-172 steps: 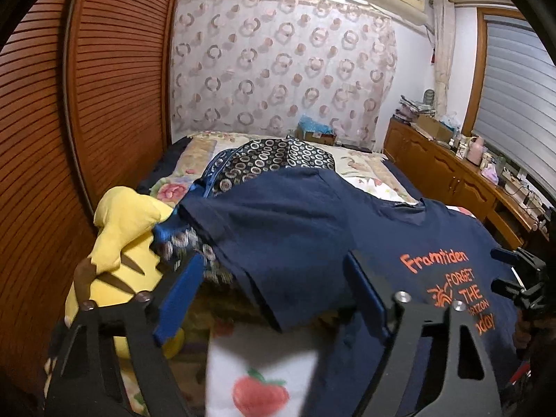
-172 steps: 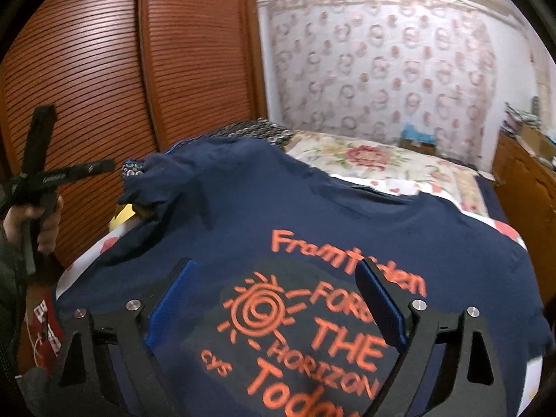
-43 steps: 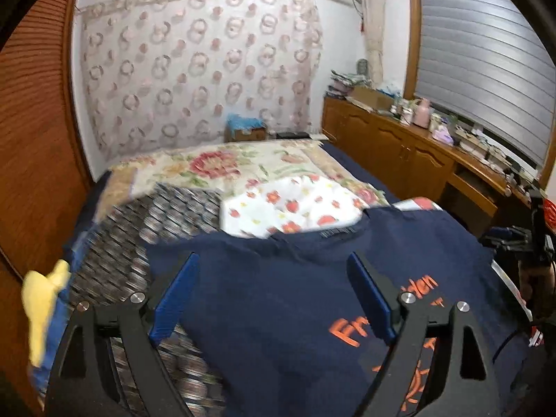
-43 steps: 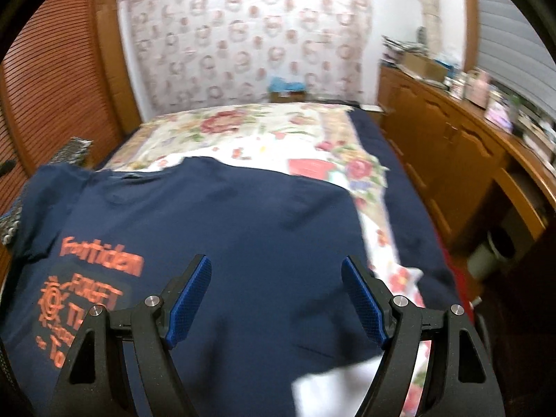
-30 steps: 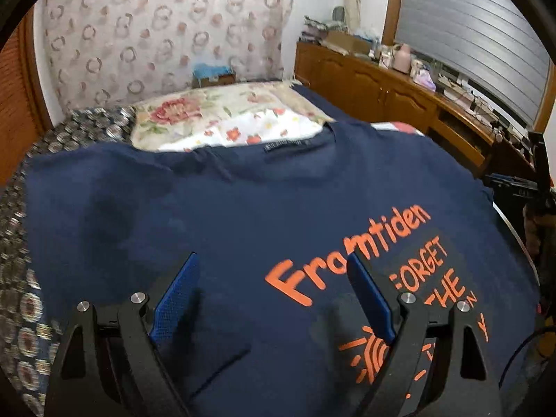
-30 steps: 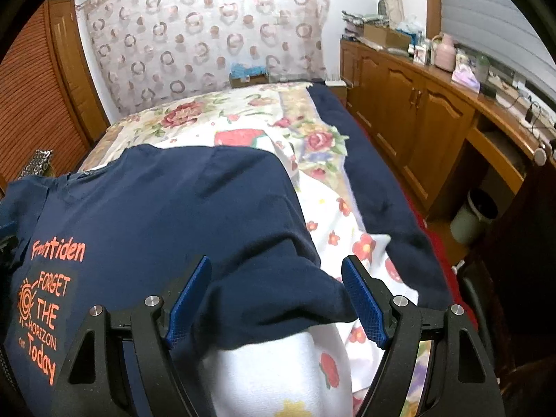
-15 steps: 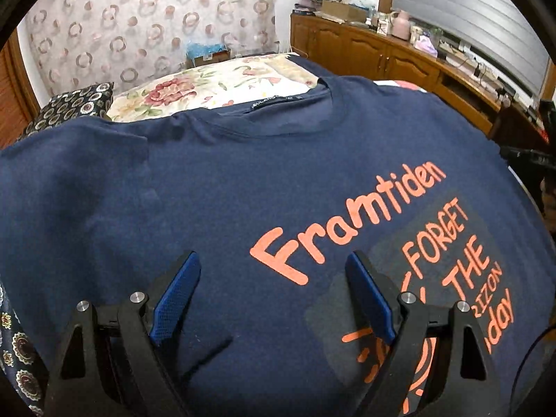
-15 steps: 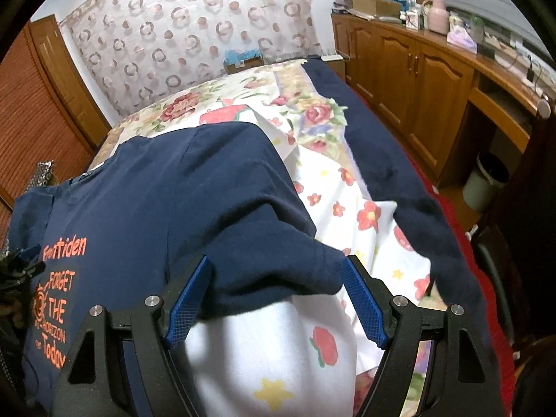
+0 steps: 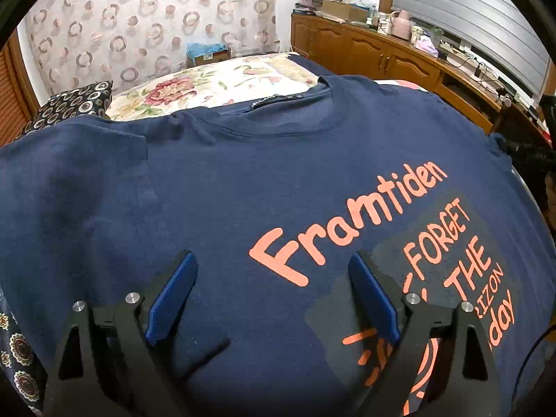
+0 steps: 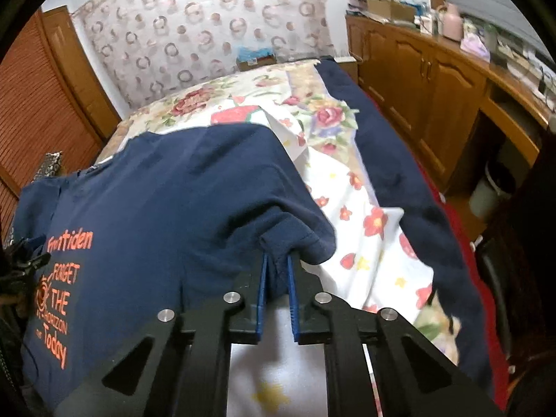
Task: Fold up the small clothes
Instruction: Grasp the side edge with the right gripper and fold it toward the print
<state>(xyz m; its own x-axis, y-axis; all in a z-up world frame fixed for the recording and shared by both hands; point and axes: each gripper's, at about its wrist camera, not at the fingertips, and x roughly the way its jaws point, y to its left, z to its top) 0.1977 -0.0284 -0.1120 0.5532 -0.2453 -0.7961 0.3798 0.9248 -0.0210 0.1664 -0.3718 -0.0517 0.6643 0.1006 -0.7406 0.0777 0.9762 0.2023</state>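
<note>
Now that the right gripper (image 10: 277,264) is closing on the shirt (image 10: 173,187) sleeve edge, wide apart 1 s ago, folding can begin; left gripper (image 9: 271,274) hovers wide, opening, over the shirt spread on the bed (image 10: 368,201).

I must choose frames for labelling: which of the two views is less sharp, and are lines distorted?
Left wrist view: sharp, the T-shirt print crisp, left gripper casting a shadow. Right wrist view: softer, cabinets smeared, right gripper closing on the sleeve. Both bend lines at dark corners.
</note>
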